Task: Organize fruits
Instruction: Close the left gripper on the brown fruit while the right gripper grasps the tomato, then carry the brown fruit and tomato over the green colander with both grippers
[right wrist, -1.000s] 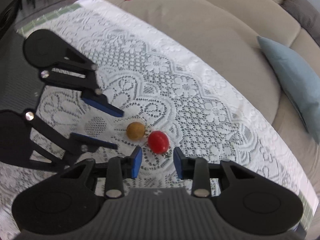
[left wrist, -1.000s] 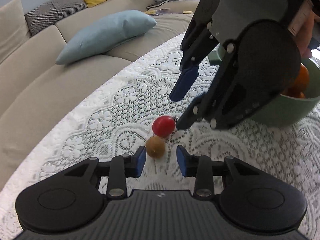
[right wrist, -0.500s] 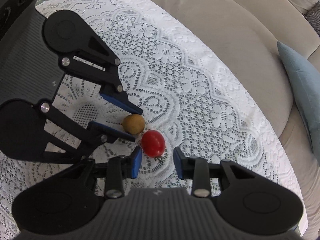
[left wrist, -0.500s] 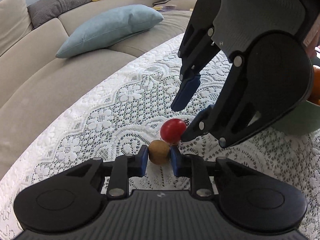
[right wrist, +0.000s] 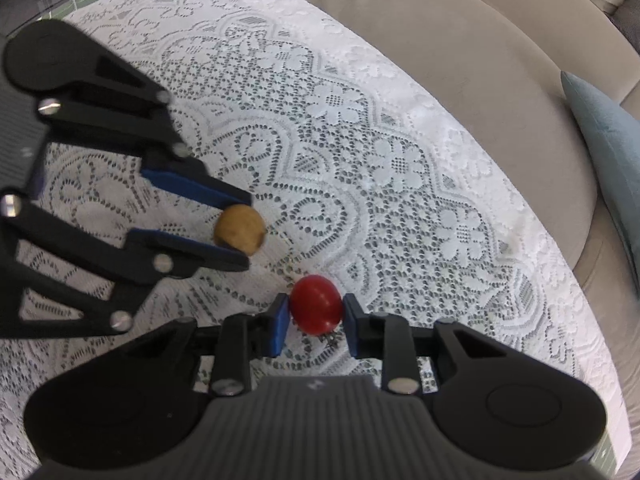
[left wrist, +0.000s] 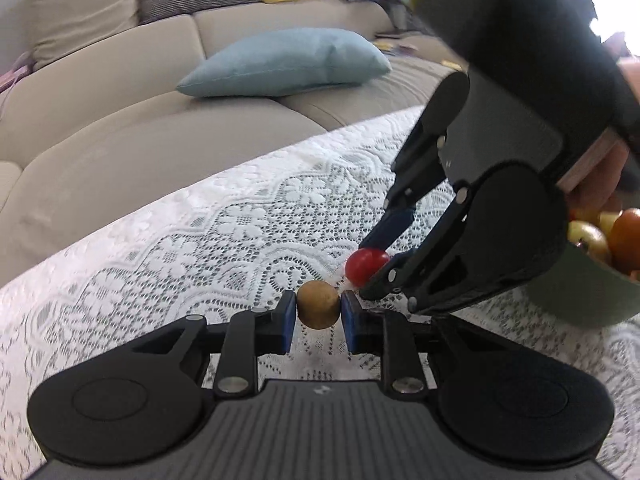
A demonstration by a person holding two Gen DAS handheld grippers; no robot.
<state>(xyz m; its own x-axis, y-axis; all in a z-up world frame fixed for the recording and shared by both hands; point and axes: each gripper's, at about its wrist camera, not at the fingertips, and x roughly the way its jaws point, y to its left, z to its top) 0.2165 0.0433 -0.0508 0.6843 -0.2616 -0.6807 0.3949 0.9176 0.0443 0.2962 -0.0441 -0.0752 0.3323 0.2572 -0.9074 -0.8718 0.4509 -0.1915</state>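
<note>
Fruit is what we find in both grippers at once, above a white lace tablecloth (right wrist: 360, 128) that covers the table beside a beige sofa (left wrist: 120, 128). We see the left gripper (left wrist: 318, 312) clamped on a small brown fruit (left wrist: 318, 306), its blue pads (left wrist: 287, 322) pressed against the fruit's two sides; this fruit is nearly round, so we can name no long axis for it. Just beside it, toward the tablecloth's sofa-side edge, the right gripper (right wrist: 316, 322) has a red cherry tomato (right wrist: 316, 309) between its pads, and its jaws are closing on it, with both pads meeting the tomato's sides in the right wrist view. The tomato is slightly oval, and we read its long axis as running roughly along the fingers, with the small green stem end turned back toward the gripper body. In the left wrist view the same tomato (left wrist: 366, 266) shows between the right gripper's fingertips, close above the lace. We cannot tell whether either fruit touches the cloth. At the right edge of that view stands a green bowl (left wrist: 592, 296) holding orange and yellow fruit (left wrist: 624, 240), and a hand (left wrist: 600, 176) shows behind the right gripper. On the sofa lies a pale blue cushion (left wrist: 288, 60).
</note>
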